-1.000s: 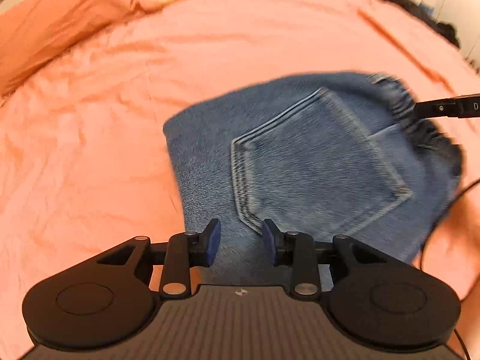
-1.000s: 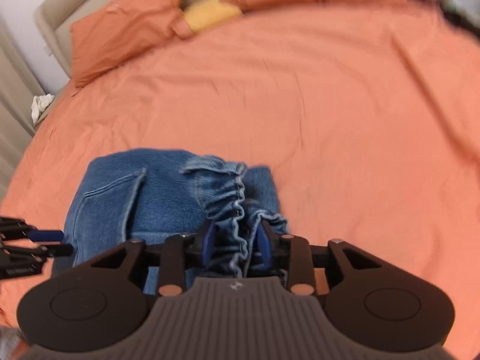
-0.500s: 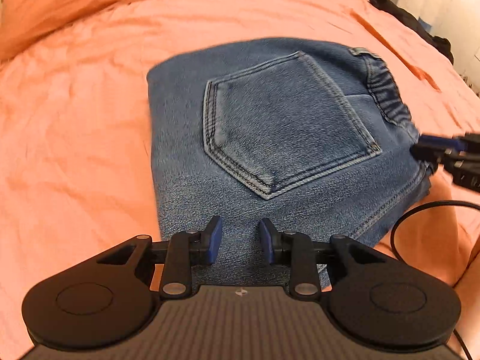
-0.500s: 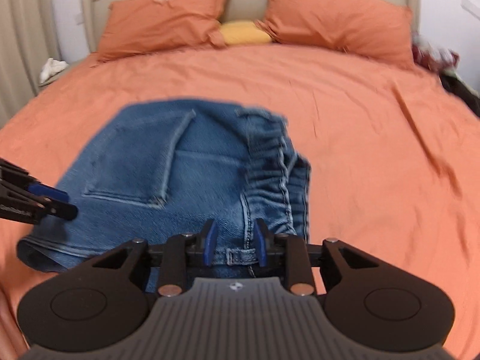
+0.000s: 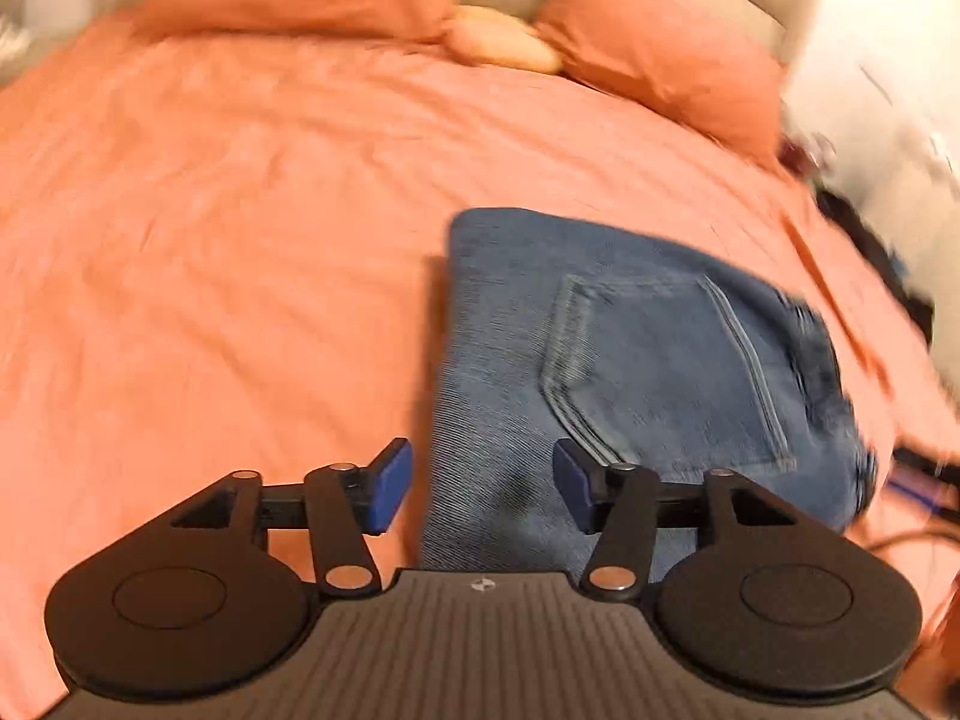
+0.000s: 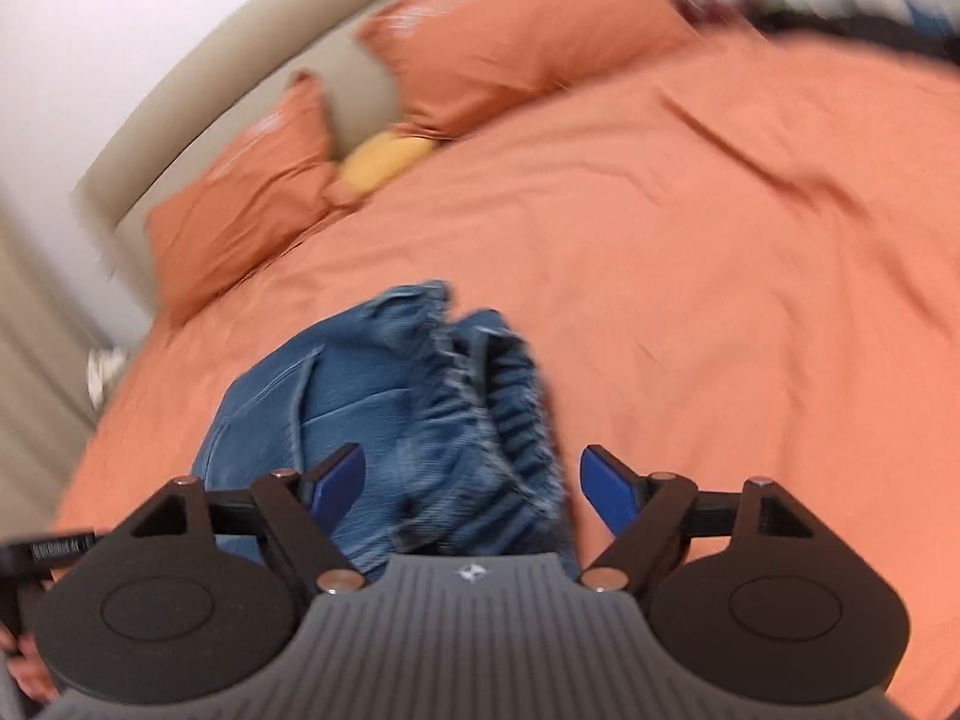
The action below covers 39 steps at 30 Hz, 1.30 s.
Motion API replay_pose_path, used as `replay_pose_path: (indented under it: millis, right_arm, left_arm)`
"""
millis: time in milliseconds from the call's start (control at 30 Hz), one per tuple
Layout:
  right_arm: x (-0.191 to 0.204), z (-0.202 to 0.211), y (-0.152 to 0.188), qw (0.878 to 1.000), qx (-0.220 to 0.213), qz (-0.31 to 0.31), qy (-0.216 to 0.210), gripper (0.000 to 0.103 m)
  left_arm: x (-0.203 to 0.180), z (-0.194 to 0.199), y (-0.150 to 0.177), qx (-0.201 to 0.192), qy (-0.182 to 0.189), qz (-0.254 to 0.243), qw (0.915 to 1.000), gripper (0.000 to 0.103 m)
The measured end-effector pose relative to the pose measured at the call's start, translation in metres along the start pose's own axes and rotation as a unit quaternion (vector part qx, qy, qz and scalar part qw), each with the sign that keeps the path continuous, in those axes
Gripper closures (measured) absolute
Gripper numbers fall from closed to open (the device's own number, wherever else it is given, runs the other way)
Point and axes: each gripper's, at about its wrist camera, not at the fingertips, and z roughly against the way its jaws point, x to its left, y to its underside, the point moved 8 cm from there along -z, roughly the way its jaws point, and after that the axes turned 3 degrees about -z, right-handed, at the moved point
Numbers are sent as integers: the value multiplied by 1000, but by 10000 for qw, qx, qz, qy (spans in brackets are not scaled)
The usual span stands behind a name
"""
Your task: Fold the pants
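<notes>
The blue denim pants [image 5: 630, 372] lie folded into a compact rectangle on the orange bed sheet [image 5: 240, 240], back pocket up. My left gripper [image 5: 480, 486] is open over the near left edge of the fold, holding nothing. In the right wrist view the pants [image 6: 408, 420] show with the gathered elastic waistband nearest. My right gripper [image 6: 474, 486] is open wide just above the waistband, the denim loose between its fingers. The left gripper's tip [image 6: 48, 552] shows at the left edge of that view.
Two orange pillows [image 6: 504, 54] and a small yellow cushion [image 6: 384, 162] lean on the beige headboard [image 6: 210, 84]. Dark clutter [image 5: 870, 240] lies off the bed's right side. A cable [image 5: 912, 540] runs by the pants' near right corner.
Both grippers opened and let go of the pants, which now rest on the bed. Both cameras swung and lifted, with motion blur.
</notes>
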Motion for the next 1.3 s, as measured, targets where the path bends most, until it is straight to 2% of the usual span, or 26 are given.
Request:
replay_pose_path:
  millis: [100, 200, 433, 567, 800, 933, 967, 1033, 1067, 1133, 1200, 1300]
  right_arm:
    - [-14, -17, 1, 9985, 260, -471, -14, 25]
    - [-19, -31, 2, 9968, 376, -690, -133, 21]
    - [-30, -52, 2, 9903, 562, -1176, -486, 20]
    - [-27, -64, -1, 9897, 619, -1135, -610, 28]
    - [-27, -87, 0, 9863, 862, -1209, -725, 30]
    - [-18, -96, 0, 9901, 893, -875, -632, 33]
    - [-17, -97, 0, 9903, 887, -863, -636, 35]
    - [-16, -97, 0, 9896, 882, -909, -685, 39]
    - [-15, -97, 0, 9894, 874, -914, -708, 41]
    - [-13, -96, 0, 9894, 849, -908, -744, 45]
    - [-10, -91, 0, 9896, 818, -875, -791, 53]
    - [-2, -82, -2, 9900, 734, -844, -859, 60]
  left_arm:
    - [10, -10, -3, -28, 129, 415, 9991, 27]
    - [18, -22, -7, -5, 206, 672, 9975, 27]
    - [33, -46, -2, 331, 536, 1218, 9906, 24]
    - [32, -52, -4, 364, 731, 1266, 9886, 25]
    - [34, -66, -4, 490, 835, 1294, 9868, 24]
    - [34, -71, -3, 524, 909, 1322, 9857, 24]
    - [35, -72, -3, 534, 940, 1349, 9849, 26]
    - [33, -73, -3, 531, 1063, 1373, 9834, 37]
    - [31, -72, -4, 531, 1158, 1385, 9821, 48]
    - [30, -71, -4, 530, 1205, 1374, 9817, 51]
    - [29, -70, -5, 511, 1279, 1384, 9808, 60]
    - [29, -66, -6, 484, 1409, 1456, 9781, 68]
